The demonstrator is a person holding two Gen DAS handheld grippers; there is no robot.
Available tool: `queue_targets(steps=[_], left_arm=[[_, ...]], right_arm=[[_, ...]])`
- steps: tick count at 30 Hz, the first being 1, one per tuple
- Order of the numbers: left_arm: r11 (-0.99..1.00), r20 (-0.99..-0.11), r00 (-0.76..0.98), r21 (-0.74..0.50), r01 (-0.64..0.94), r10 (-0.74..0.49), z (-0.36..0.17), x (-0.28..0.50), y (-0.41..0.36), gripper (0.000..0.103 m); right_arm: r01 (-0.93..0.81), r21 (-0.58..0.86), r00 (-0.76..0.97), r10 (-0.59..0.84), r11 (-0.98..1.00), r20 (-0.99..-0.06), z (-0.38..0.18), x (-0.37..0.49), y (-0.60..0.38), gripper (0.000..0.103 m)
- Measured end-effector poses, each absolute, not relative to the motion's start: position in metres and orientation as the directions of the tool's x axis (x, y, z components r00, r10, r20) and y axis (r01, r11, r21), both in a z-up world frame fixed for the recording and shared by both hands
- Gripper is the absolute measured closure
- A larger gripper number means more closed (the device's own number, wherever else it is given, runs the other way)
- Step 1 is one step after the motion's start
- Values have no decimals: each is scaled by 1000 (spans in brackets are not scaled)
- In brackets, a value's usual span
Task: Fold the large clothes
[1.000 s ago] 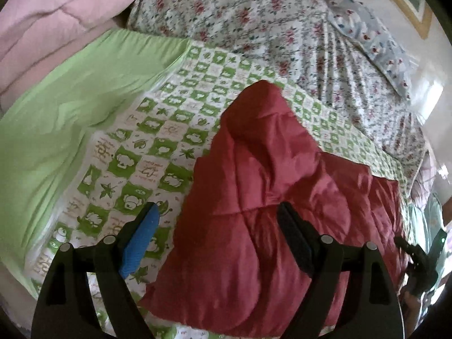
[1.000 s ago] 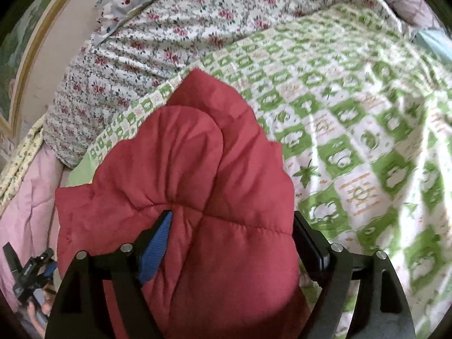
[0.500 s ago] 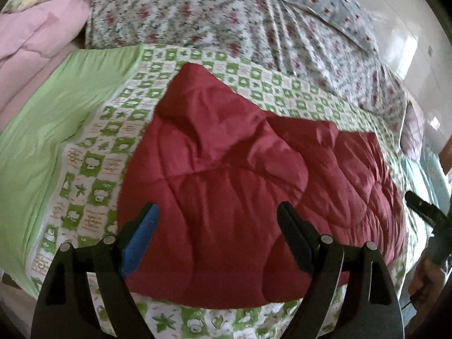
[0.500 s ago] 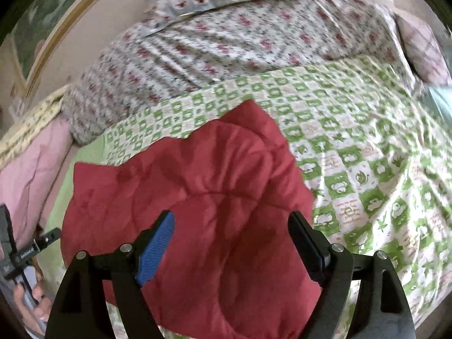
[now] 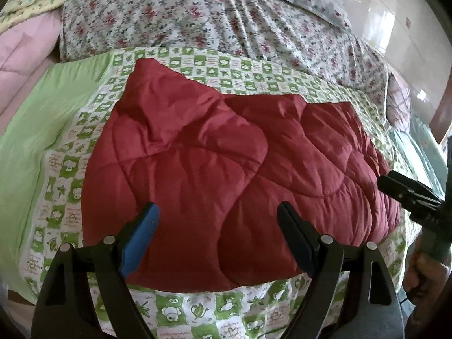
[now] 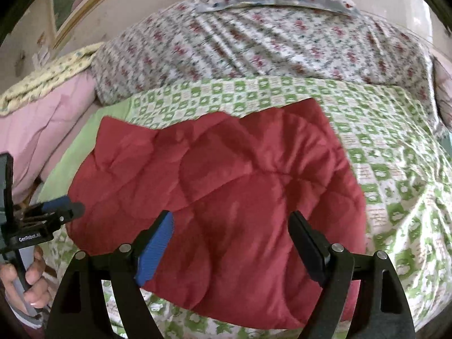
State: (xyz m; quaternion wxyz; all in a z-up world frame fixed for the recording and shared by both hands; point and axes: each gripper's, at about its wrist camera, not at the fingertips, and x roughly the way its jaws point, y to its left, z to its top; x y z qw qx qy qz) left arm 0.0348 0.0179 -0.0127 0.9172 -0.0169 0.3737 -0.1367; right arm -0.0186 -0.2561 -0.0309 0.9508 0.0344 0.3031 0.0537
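1. Red quilted jacket (image 5: 226, 155) lies folded on the bed's green checked sheet (image 5: 212, 65).
2. Left gripper (image 5: 217, 226) — fingers spread wide, holding nothing.
3. Right gripper (image 6: 230, 234) — same, wide and empty above the jacket.

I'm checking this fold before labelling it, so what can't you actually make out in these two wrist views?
- Red quilted garment: its type and the layers underneath, in both views; its own folded top hides them.
- Its near edge, right wrist view: partly behind the right gripper.
- Right wrist view: motion blur smears the floral bedding.
- Left gripper: the garment's near left corner sits behind its blue finger.
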Motion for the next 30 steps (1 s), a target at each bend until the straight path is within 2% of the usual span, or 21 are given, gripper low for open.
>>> queue_targets(steps=[15, 25, 30], left_arm=[[965, -718, 653, -103, 243, -241, -33, 44, 14, 17], [963, -731, 642, -74, 260, -230, -40, 63, 10, 12], [966, -734, 643, -67, 251, -218, -43, 81, 8, 5]], right_arm=[[-110, 43, 779, 113, 993, -616, -47, -5, -235, 18], [-105, 34, 760, 102, 994, -642, -49, 20, -238, 14], [-78, 34, 747, 81, 996, -660, -51, 41, -246, 13]])
